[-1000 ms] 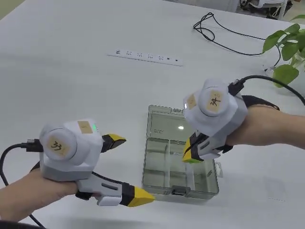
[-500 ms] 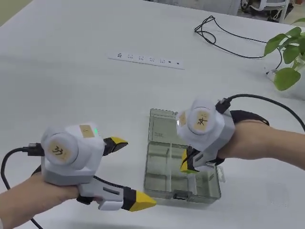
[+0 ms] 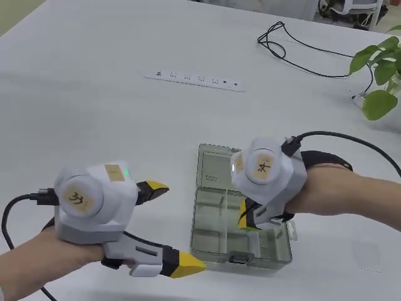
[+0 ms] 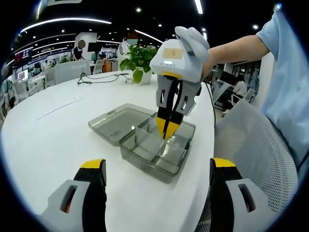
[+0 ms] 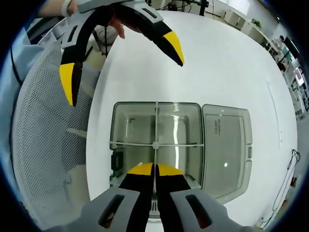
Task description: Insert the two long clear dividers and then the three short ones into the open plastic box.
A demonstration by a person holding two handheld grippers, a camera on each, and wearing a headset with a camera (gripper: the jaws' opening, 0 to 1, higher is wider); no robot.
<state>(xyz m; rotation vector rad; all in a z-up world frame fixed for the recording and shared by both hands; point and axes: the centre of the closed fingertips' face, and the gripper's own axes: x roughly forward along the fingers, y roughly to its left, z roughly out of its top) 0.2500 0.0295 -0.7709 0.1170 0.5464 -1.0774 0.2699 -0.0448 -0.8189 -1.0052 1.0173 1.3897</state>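
On the white table (image 3: 113, 119), the open plastic box (image 3: 210, 246) is seen with its lid laid flat on the far side. The right tongs (image 3: 245, 221) are lowered into the box and pressed together on the top edge of a clear divider (image 5: 155, 121), which is stood upright and crossed by a second divider (image 5: 130, 143). The left tongs (image 3: 174, 226) are held wide apart just left of the box, with nothing gripped.

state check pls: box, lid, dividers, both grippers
plastic box: open, on the table.
lid: folded back flat.
held divider: upright in the box, top edge pinched.
cross divider: seated across the box.
left gripper: open, empty, beside the box.
right gripper: shut on held divider, over the box.
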